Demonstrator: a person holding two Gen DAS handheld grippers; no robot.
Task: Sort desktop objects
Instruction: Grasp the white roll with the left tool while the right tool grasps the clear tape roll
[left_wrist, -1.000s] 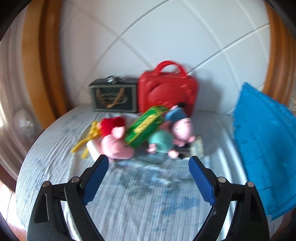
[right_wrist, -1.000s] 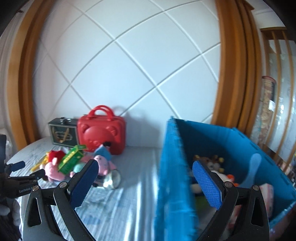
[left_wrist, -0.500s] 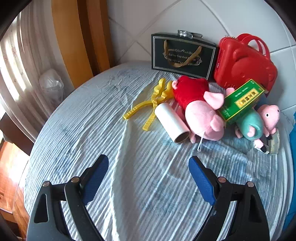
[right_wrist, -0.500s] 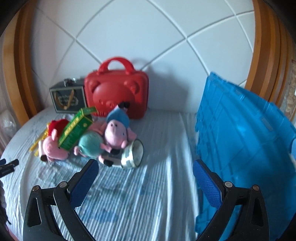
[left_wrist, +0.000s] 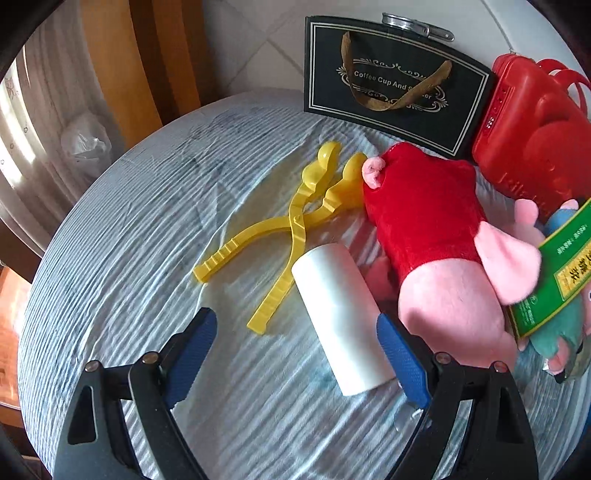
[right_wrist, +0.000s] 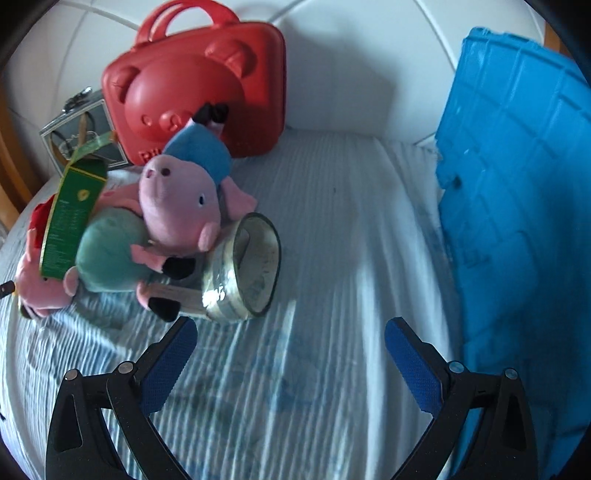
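In the left wrist view my left gripper (left_wrist: 295, 328) is open, its fingers either side of a white roll (left_wrist: 341, 317) lying on the striped cloth. Yellow plastic tongs (left_wrist: 295, 225) lie just left of the roll. A pink pig plush in red (left_wrist: 436, 243) lies to its right under a green box (left_wrist: 554, 280). In the right wrist view my right gripper (right_wrist: 288, 336) is open and empty, just short of a clear tape roll (right_wrist: 243, 266). A pig plush in blue (right_wrist: 184, 199) and a teal plush (right_wrist: 110, 254) lean on the tape.
A blue crate (right_wrist: 517, 221) stands at the right. A red bear case (right_wrist: 199, 85) and a black gift bag (left_wrist: 395, 85) stand against the white padded wall. The round table's edge (left_wrist: 55, 258) curves at the left, with wooden trim beyond.
My left gripper has moved forward and down until the white roll lies between its fingers. My right gripper has swung left from the crate and closed in on the tape roll.
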